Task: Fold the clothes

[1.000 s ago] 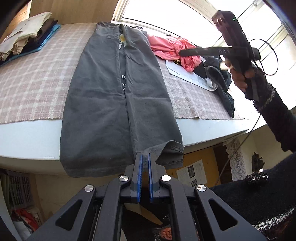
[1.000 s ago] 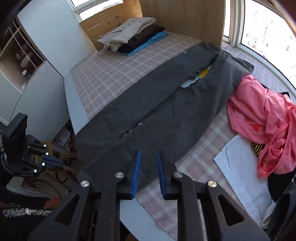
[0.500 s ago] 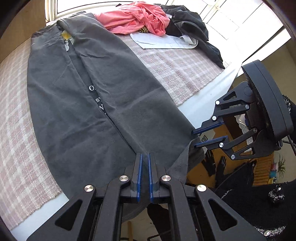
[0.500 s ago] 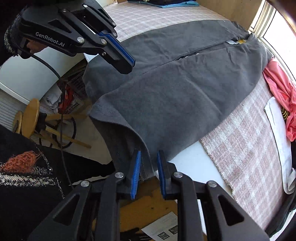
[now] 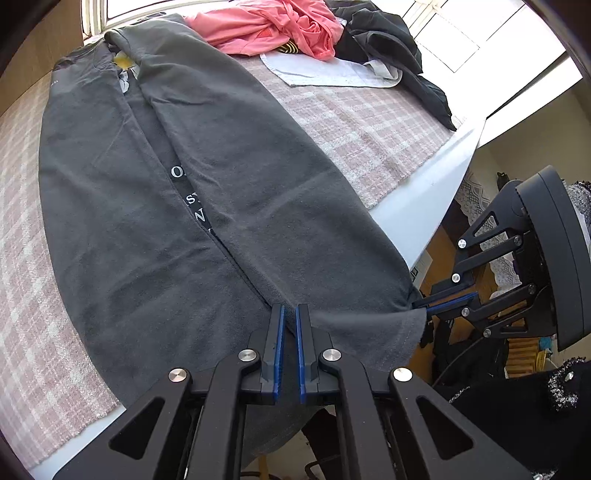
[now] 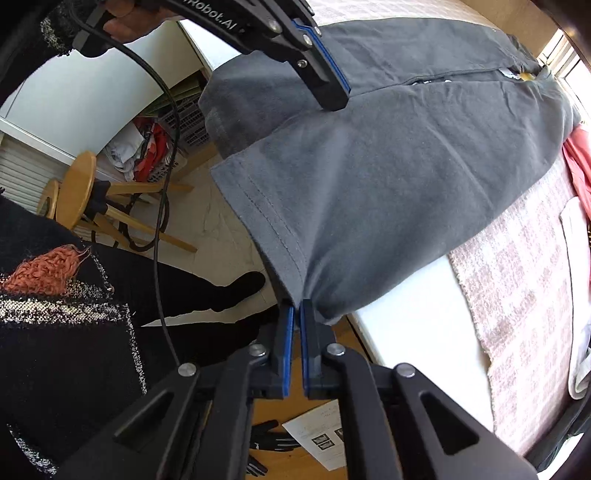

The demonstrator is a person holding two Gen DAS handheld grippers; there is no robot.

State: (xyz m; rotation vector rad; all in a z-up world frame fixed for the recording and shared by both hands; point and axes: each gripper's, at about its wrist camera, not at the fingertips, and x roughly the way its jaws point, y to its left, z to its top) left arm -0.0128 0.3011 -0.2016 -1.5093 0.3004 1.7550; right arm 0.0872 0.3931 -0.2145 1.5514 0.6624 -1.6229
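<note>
Lying long and flat on the checked pink cloth (image 5: pixel 369 122) that covers the tabletop (image 5: pixel 424 206), the dark grey garment (image 5: pixel 207 206) has both sides folded in to meet along the middle, where a few white letters peek out. Its near end hangs over the front edge of the tabletop, and the stitched hem (image 6: pixel 273 229) droops there. The left gripper (image 5: pixel 289 314) points steeply down at the middle of that near end, its jaws pressed together on the cloth beside the middle fold. The right gripper (image 6: pixel 296 308) points almost straight down at the near right corner of the garment; its jaws have just been closing and now pinch the hem corner. A hand (image 6: pixel 129 26) in a dark sleeve holds the left gripper's handle. A pink garment (image 5: pixel 273 26) lies heaped at the far right corner.
</note>
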